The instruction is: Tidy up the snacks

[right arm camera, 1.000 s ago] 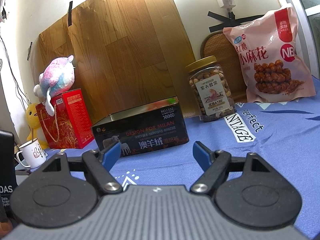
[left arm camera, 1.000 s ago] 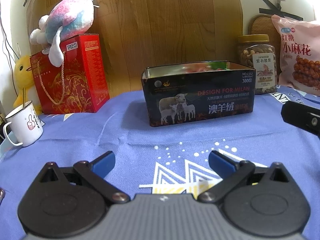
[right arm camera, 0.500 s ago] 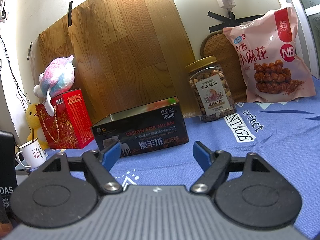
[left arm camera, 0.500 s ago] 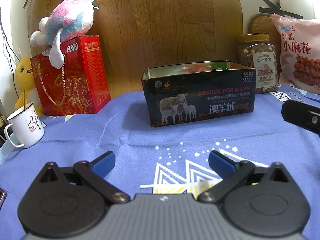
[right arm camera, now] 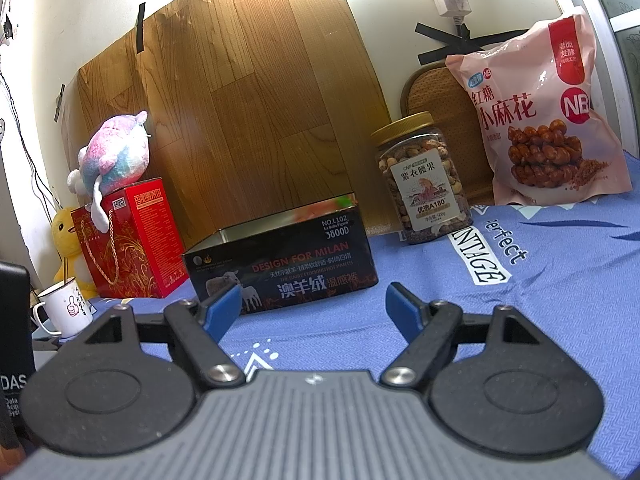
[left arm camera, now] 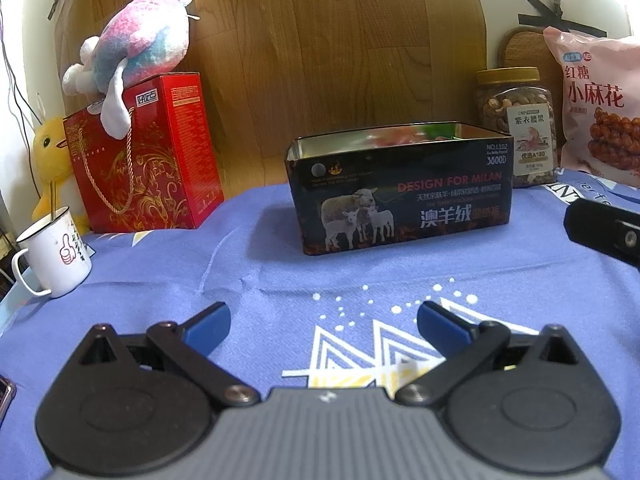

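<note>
A black open-topped tin [left arm camera: 400,196] [right arm camera: 280,264] with sheep pictures stands mid-table; colourful packets show blurred inside it. To its right stand a clear nut jar [left arm camera: 516,128] [right arm camera: 424,188] with a gold lid and a pink snack bag [left arm camera: 600,112] [right arm camera: 544,120] leaning on the wall. My left gripper [left arm camera: 324,320] is open, low over the blue cloth in front of the tin, nothing between its fingers. My right gripper [right arm camera: 314,308] is open too, empty, further back and right of the tin. Part of the right gripper [left arm camera: 604,232] shows at the left wrist view's right edge.
A red gift box [left arm camera: 144,160] [right arm camera: 128,244] with a pastel plush toy [left arm camera: 136,48] on top stands at the left. A white enamel mug [left arm camera: 52,248] [right arm camera: 66,308] and a yellow plush [left arm camera: 48,152] sit beside it. A blue printed cloth [left arm camera: 280,264] covers the table.
The left wrist view has shifted very slightly, the scene sitting a touch lower and rightward. The right gripper has not moved. Both stay open.
</note>
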A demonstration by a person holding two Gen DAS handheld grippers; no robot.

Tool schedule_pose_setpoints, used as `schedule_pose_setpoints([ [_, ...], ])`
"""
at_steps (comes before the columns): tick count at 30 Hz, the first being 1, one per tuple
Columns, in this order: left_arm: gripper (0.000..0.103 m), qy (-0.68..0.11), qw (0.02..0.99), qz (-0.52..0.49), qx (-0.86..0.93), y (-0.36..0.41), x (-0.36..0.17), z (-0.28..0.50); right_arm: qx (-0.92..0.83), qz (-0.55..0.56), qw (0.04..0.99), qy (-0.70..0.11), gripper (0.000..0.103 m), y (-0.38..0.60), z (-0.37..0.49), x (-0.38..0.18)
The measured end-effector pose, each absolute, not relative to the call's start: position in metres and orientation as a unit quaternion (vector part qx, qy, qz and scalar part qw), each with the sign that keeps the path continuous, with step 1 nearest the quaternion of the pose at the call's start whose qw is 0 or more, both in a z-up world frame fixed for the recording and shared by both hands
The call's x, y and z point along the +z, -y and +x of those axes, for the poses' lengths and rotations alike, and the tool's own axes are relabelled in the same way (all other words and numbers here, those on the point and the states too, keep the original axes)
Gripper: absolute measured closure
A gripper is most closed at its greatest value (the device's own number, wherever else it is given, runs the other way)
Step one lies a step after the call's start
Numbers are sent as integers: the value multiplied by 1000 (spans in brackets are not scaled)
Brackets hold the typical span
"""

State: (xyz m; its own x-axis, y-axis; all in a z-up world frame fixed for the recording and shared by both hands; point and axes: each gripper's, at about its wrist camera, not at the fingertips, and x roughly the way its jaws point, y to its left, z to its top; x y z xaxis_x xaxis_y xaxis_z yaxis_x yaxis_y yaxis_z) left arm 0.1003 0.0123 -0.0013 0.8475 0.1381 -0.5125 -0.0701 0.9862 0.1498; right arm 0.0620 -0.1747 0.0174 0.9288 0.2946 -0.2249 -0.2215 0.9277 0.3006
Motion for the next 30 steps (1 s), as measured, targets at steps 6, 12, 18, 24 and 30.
schedule_pose_setpoints([
  [6,0,-270,959,62,53,-12,-1,99,133,136,972,-135,22,175,62,17],
  [12,0,-266,961,53,48,-14,0,98,134,136,972,-135,22,173,62,18],
  [18,0,-266,962,51,48,-15,0,98,133,136,972,-135,22,173,62,18],
  [24,0,-259,962,66,55,-10,0,96,134,136,972,-135,22,173,62,18],
  [30,0,-261,961,65,60,-11,0,96,134,136,972,-135,22,174,62,18],
])
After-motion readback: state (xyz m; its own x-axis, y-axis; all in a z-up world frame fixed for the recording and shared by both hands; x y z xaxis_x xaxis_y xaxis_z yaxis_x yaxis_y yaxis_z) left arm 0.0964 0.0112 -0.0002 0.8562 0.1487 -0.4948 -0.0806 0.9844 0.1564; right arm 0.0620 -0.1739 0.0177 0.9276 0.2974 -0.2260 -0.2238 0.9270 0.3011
